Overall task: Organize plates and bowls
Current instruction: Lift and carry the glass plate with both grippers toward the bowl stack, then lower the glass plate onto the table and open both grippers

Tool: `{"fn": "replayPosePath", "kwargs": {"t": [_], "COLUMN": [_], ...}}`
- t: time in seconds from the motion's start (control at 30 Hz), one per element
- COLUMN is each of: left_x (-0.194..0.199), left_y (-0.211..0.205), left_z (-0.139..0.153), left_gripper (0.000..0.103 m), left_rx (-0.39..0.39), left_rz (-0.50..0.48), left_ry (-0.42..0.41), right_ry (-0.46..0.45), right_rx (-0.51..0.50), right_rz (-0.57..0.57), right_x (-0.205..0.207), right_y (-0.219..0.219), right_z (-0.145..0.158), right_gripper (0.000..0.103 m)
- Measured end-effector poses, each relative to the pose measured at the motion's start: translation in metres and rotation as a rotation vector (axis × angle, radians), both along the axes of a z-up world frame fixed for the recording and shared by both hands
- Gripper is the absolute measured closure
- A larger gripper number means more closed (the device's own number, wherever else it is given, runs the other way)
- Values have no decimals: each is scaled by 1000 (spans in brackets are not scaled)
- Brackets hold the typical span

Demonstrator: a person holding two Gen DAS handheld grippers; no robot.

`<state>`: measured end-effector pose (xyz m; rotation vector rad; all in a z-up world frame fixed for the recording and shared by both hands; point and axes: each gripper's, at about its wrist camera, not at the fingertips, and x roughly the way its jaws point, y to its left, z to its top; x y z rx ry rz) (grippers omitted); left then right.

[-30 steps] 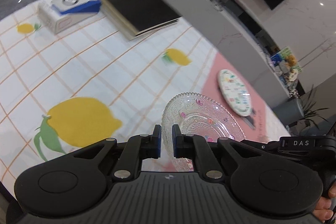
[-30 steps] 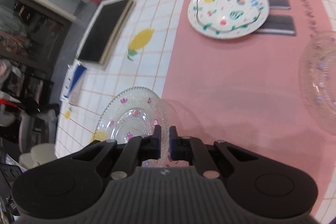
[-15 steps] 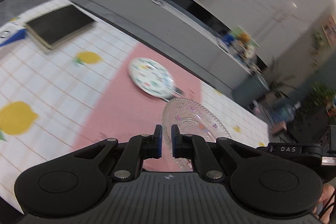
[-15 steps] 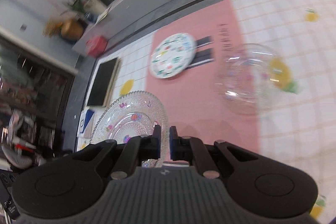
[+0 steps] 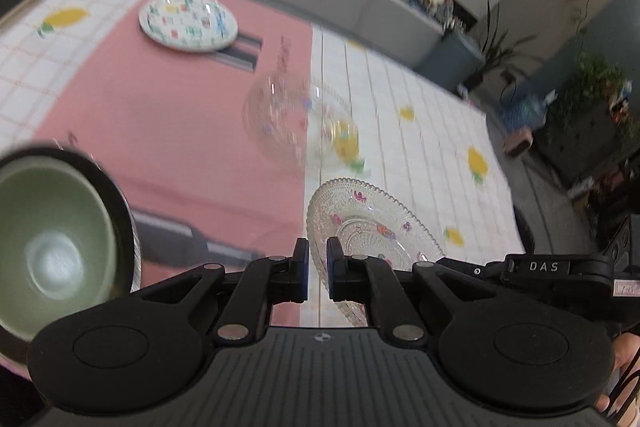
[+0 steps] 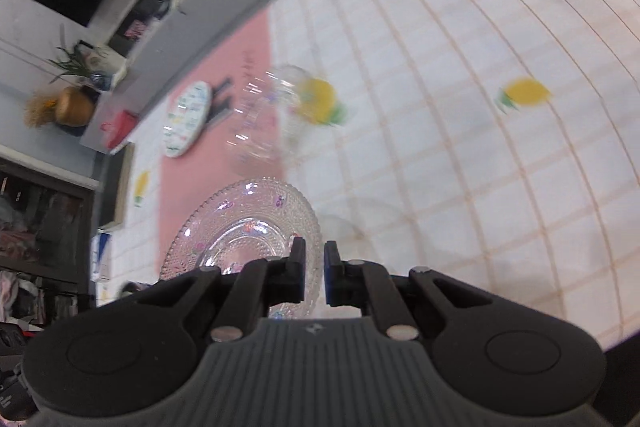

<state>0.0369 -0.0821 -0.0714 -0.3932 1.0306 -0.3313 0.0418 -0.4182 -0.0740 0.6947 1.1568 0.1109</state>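
right wrist: both grippers (image 6: 311,267) (image 5: 317,267) pinch glass plate (image 6: 244,223) rim, held above tablecloth (image 6: 460,147).

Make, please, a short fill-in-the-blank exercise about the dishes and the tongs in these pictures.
1. The left tongs and the right tongs grip the same glass ____.
2. The white patterned plate lies on the ____ mat.
3. The bowl at the lower left of the left wrist view is ____ inside.
4. The tablecloth is printed with yellow ____.

Missing words: plate; pink; green; lemons
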Motion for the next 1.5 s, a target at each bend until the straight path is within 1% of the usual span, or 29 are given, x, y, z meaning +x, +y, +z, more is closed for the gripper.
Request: {"fn": "replayPosePath", "kwargs": {"t": [0.1,0.23,0.43,0.67,0.8,0.97,1.2,1.37,1.47,1.5], "left_x": [-6,-13,-18,-20,-19,-19,-19,-19,-18,-17], "left_y": [-7,-13,-19,-23,-21,-21,-24,-29,-29,-29], "left_z": [-12,-23,-35,-48,-57,-64,-62,-60,-59,-59], "left_gripper": [94,94,93,93,93,93,93,90,90,88], "left_rx": [18,56,102,143,169,194,240,289,301,299], "left_rz": [-11,-17,-20,-19,-9,-6,-12,-34,-41,-44], "left_ry": [31,53,67,86,100,102,79,68,72,75], "right_ry": [37,69,93,105,104,107,95,90,82,81], "right_rx": [-5,-10,-33,-75,-82,-115,-159,-194,-207,-210], "right_rz": [-12,-12,-6,11,29,54,84,107,123,129], "right_x": [-9,-17,-17,-15,-13,-11,-9,-7,-6,-6], "right_y": [-5,-6,-3,3,9,17,29,36,40,40], "right_z": [-15,-31,-44,-52,-56,-59,-59,-56,-56,-56], "right_gripper": [96,96,95,95,94,92,90,89,89,89]}}
